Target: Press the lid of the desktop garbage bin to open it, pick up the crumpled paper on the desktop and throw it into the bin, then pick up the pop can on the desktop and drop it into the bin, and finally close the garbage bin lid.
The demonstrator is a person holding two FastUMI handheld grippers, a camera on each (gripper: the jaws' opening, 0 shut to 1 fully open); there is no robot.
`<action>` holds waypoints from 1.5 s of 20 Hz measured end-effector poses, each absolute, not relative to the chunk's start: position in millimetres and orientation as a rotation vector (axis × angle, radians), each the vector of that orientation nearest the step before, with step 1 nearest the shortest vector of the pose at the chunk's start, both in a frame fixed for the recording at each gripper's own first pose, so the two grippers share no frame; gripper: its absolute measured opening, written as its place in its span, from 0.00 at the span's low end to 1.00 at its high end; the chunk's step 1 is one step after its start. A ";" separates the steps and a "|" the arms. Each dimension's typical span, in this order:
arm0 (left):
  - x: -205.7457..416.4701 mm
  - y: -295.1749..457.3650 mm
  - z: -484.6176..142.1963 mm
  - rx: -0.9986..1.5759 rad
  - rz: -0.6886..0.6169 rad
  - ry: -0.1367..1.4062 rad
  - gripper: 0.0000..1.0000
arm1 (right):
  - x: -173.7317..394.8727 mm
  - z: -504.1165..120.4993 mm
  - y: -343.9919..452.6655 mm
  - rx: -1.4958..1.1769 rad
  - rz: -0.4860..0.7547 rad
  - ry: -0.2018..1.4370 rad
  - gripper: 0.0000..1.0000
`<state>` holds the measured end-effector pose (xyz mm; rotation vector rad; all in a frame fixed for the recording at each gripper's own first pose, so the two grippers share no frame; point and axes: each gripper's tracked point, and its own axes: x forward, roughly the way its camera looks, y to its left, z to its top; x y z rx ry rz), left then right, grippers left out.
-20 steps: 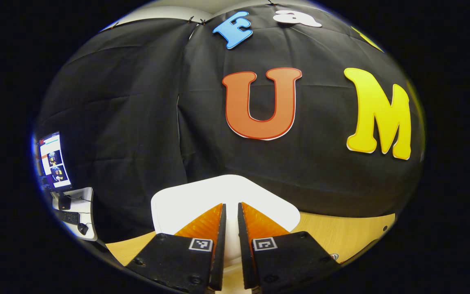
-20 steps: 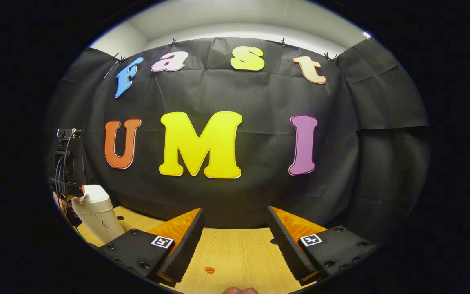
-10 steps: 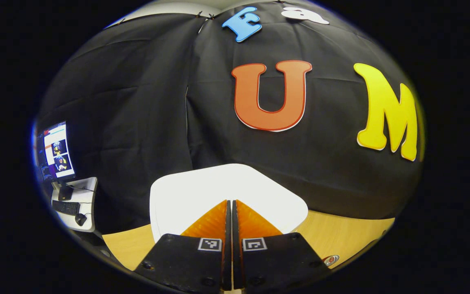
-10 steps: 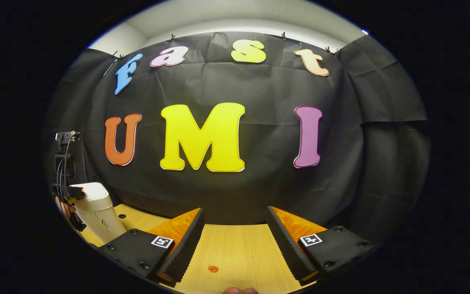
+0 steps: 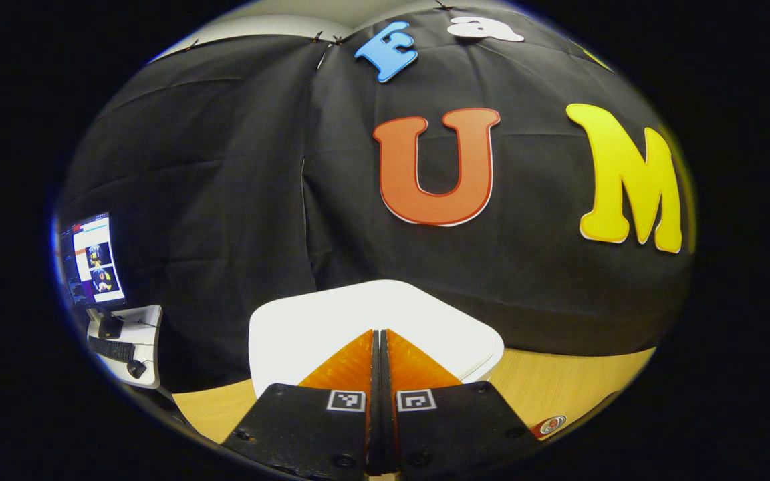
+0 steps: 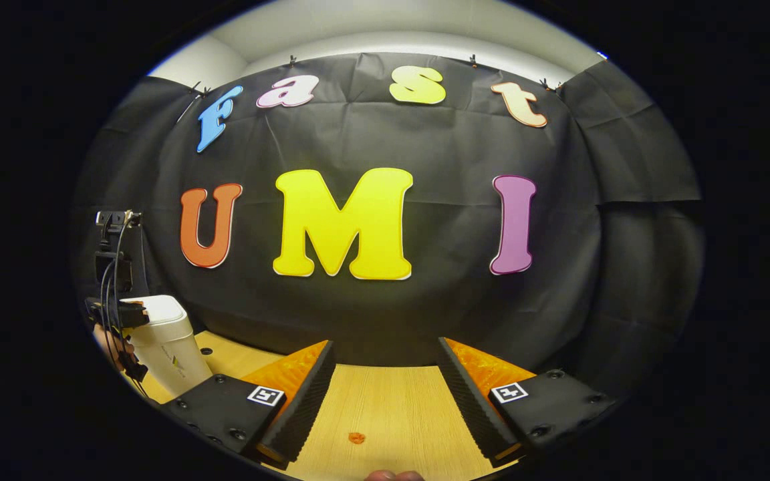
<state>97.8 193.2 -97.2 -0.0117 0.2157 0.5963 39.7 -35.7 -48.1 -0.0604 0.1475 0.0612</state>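
Left gripper (image 5: 379, 334) has its jaws pressed together, empty, over the white bin lid (image 5: 305, 321). Right gripper (image 6: 385, 364) holds its jaws wide above the surface (image 6: 392, 407).

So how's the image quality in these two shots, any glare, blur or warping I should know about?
Left gripper view: the white bin lid is blown out, with no surface detail; the monitor at the edge is squeezed by fisheye. Right gripper view: sharp and evenly lit, the wooden table grain reads clearly, though the garbage bin leans and bends near the rim, and the back wall bulges.
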 end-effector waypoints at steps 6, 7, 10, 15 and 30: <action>101.1 143.2 -21.1 0.041 0.388 0.032 0.35 | 28.3 -36.1 -34.7 -0.050 0.056 0.115 0.96; 100.8 135.4 -16.7 0.041 0.359 0.017 0.70 | 27.4 -33.3 -36.9 -0.047 0.052 0.107 0.96; 91.2 118.8 -8.4 0.025 0.283 0.000 0.88 | 23.9 -32.2 -41.3 -0.031 0.046 0.099 0.96; 74.7 78.5 -7.5 0.041 0.135 -0.018 0.97 | 14.4 -29.5 -49.4 -0.019 0.049 0.080 0.95; 4.9 -12.6 -31.0 -0.013 -0.083 0.008 0.96 | -1.0 -102.1 -48.8 -0.048 0.195 0.235 0.94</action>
